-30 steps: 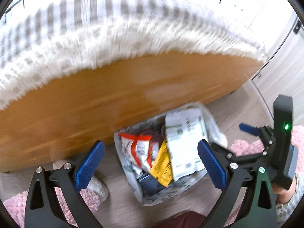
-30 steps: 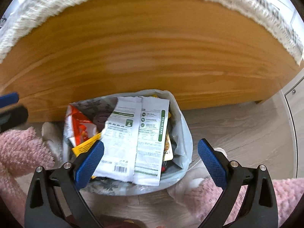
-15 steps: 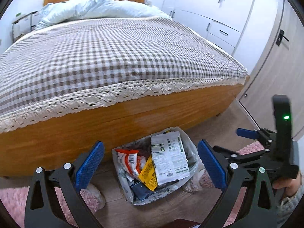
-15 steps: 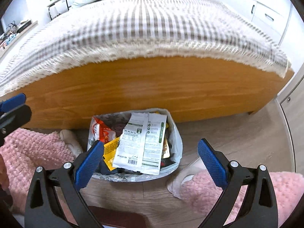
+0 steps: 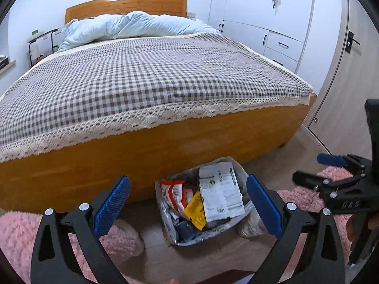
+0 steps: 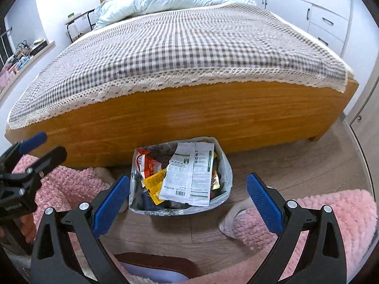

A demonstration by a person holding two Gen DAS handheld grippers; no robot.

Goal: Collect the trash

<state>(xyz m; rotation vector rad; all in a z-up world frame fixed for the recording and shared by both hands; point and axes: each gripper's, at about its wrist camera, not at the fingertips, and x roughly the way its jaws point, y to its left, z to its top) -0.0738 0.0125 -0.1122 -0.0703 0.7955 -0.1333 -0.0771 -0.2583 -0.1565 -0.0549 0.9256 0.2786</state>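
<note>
Trash bag (image 6: 180, 177) sits on the wood floor (image 6: 272, 156), touching or just short of the bed frame (image 6: 189, 118), at 12 o'clock from both grippers. I see it packed with wrappers: a white printed pouch (image 6: 189, 175) on top, a yellow packet (image 6: 155, 182) at its 9 o'clock, a red-and-white packet (image 6: 146, 163) beyond that. My left gripper (image 5: 188, 204) and right gripper (image 6: 188, 201) both hang above the floor with fingers spread wide, gripping nothing. Pink fluffy rugs (image 6: 331, 213) lie at 3 and 9 o'clock of the bag.

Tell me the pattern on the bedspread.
Grey-and-white check with a cream lace edge on the bedspread; clearest in the left wrist view.
</note>
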